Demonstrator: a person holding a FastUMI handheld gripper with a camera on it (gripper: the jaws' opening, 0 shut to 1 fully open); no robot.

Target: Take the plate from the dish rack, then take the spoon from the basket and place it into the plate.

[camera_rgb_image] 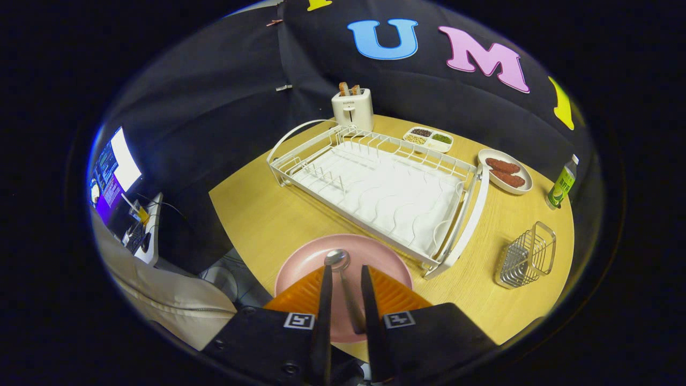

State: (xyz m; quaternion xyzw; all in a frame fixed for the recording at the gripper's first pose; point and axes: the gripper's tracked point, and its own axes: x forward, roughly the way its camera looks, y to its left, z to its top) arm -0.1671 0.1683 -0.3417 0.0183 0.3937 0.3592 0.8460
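A pink plate (pixel 300 264) lies on the wooden table (pixel 252 214), in front of the white dish rack (pixel 375 182). A metal spoon (pixel 337 259) rests in the plate, its bowl just ahead of my fingertips and its handle running back between the fingers at a slant toward the right one. My gripper (pixel 346 268) hovers over the plate with a gap between its fingers wider than the handle, so it is open. The wire basket (pixel 528 256) stands to the right of the rack's near end.
Beyond the rack stand a white toaster (pixel 352 107) with bread and a divided dish (pixel 429 138) of grains. An oval plate (pixel 505 171) of sausages and a green bottle (pixel 561 185) are at the far right. A monitor (pixel 112 171) stands off the table's left side.
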